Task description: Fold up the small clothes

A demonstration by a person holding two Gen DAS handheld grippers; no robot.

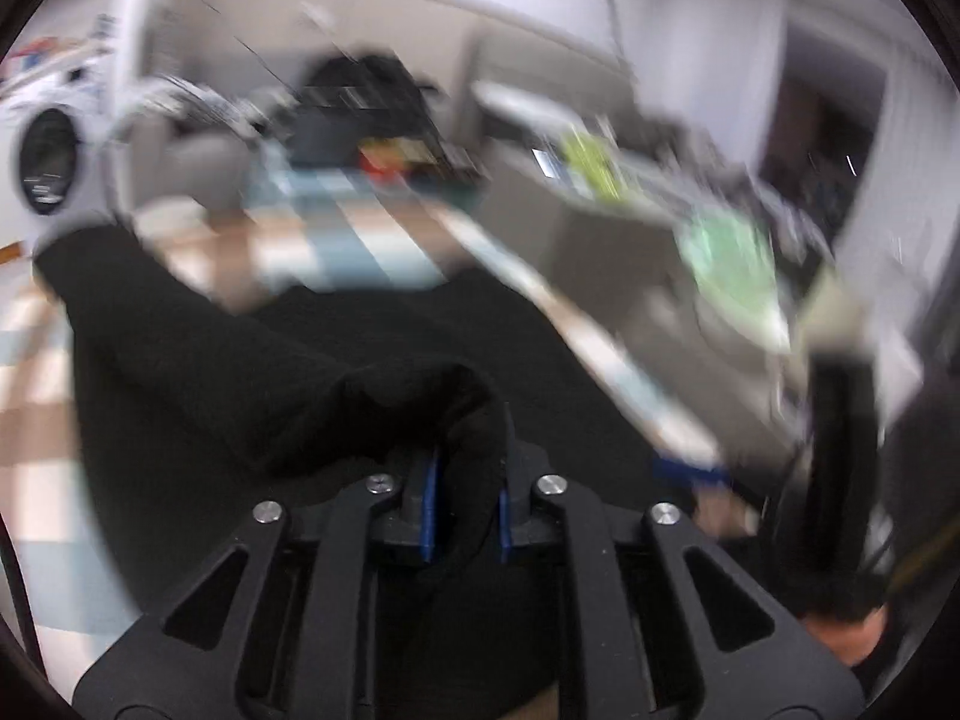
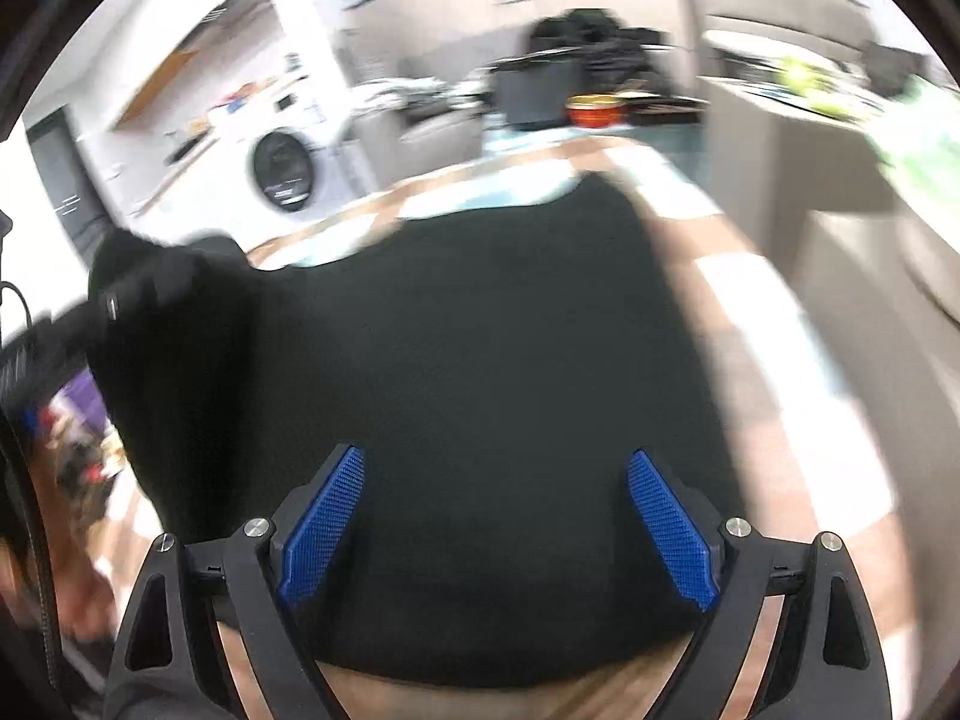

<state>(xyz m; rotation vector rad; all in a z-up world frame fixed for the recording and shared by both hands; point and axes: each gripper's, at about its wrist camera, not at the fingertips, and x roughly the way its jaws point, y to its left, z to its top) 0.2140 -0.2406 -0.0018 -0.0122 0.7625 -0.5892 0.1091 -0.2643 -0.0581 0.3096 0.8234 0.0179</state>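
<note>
A black garment lies spread on a checked tablecloth. My left gripper is shut on a bunched edge of the black garment, which sticks up between its blue pads. In the right wrist view the same garment fills the middle. My right gripper is open just above it, blue pads wide apart with nothing between them. Both views are blurred by motion.
A washing machine stands at the back left. A dark bin and a red pot sit at the far end of the table. A grey counter with green items runs along the right.
</note>
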